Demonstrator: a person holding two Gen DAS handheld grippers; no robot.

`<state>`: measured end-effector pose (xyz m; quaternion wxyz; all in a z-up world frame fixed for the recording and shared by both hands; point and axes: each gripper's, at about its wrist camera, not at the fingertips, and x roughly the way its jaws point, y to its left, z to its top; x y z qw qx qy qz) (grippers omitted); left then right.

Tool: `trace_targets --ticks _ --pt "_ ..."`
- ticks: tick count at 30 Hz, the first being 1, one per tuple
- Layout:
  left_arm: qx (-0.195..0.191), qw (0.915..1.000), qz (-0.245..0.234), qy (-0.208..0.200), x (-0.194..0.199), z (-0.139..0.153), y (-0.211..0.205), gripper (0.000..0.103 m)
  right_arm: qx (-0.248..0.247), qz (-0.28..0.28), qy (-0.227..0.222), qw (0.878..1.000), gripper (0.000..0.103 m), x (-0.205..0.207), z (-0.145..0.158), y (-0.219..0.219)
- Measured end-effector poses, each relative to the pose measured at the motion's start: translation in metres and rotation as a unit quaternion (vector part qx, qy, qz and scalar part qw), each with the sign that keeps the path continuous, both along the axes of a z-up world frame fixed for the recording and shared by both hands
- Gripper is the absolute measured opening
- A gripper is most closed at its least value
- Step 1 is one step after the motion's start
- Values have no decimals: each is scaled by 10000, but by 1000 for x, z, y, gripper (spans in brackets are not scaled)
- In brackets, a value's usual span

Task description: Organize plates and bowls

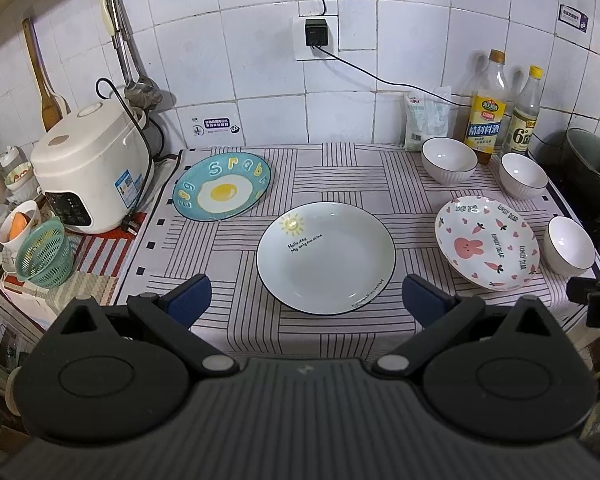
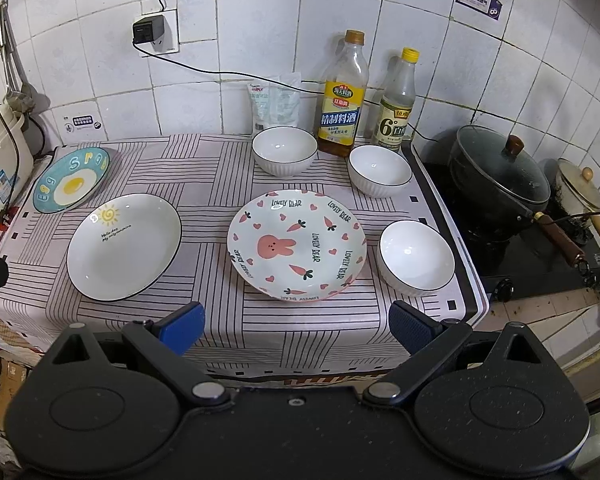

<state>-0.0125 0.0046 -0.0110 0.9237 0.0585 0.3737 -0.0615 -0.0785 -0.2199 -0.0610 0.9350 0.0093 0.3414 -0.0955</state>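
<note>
1. On the blue fried-egg plate [image 1: 222,187] at the counter's back left corner I read "egg" and "Srabt".
2. The white sun plate [image 1: 326,258] reads "Hello day, My only sunshine".
3. The rabbit plate [image 2: 297,246] repeats "LOVELY BEAR".
4. The vinegar bottle [image 2: 395,104] at the back edge shows "6°".

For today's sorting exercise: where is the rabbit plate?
The rabbit plate lies mid-frame in the right wrist view, between the sun plate and the nearest white bowl.

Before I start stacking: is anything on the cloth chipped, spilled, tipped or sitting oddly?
Nothing stands out. The egg plate, sunshine plate, bunny plate and three white bowls all sit upright, apart and empty. No chips or spills show.
</note>
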Motion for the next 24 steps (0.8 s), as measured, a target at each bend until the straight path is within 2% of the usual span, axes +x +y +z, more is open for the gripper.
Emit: trace_targets --ticks 16,20,24 --pt "-69 9999 -50 101 7 -4 4 103 -10 -13 67 10000 100 5 -2 -1" --pt "-322 9993 -144 -96 5 3 13 103 -125 -6 46 9999 100 6 1 3" --pt "-300 9994 -177 -75 17 4 21 103 -196 77 47 9998 100 9 -1 4"
